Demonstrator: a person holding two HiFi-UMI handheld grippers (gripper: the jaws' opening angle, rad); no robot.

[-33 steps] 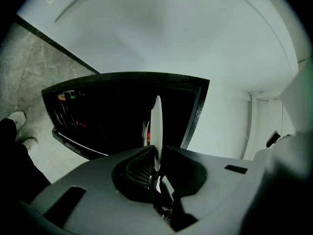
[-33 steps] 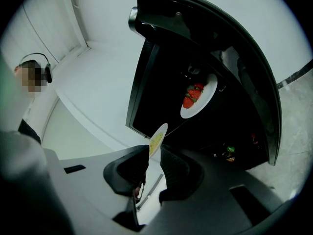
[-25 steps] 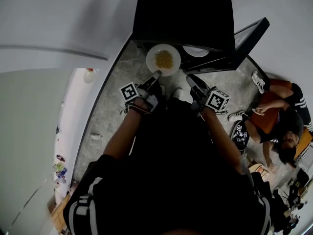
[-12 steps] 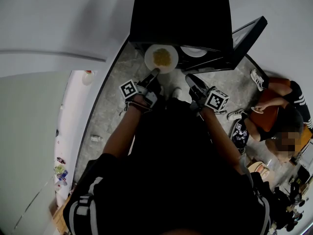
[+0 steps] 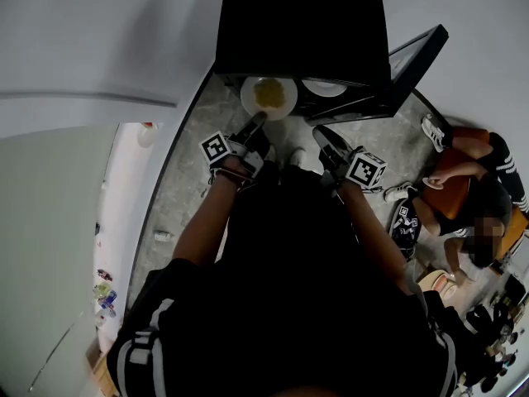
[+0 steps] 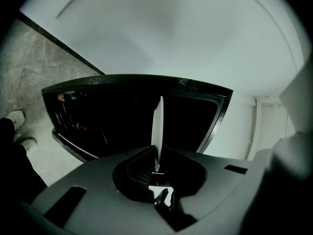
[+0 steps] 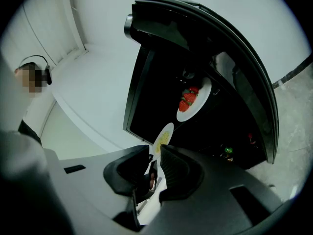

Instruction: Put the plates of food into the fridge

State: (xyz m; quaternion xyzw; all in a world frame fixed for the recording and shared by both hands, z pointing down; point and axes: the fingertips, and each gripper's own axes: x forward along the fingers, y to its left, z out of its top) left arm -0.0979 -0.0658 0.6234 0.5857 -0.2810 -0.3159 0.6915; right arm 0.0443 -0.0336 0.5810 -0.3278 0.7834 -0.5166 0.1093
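A white plate with yellow food [image 5: 269,96] hangs at the mouth of the open black fridge [image 5: 302,23]. My left gripper [image 5: 258,123] grips its near rim. In the left gripper view the plate [image 6: 157,126] stands edge-on between the jaws, which are closing on it, in front of the dark fridge interior [image 6: 122,116]. My right gripper [image 5: 322,134] hovers beside it, open and empty. In the right gripper view, past the right gripper [image 7: 155,155], the same plate [image 7: 164,137] shows. A second plate with strawberries [image 7: 193,99] sits on a fridge shelf [image 5: 324,88].
The fridge door [image 5: 413,60] swings open to the right. A person sits on the floor at the right [image 5: 471,197], with loose shoes [image 5: 434,132] near the door. A white wall runs along the left. My own feet [image 6: 17,121] stand on the grey stone floor.
The left gripper has carried the yellow-food plate forward, closer to the fridge opening. The right gripper has hardly shifted.
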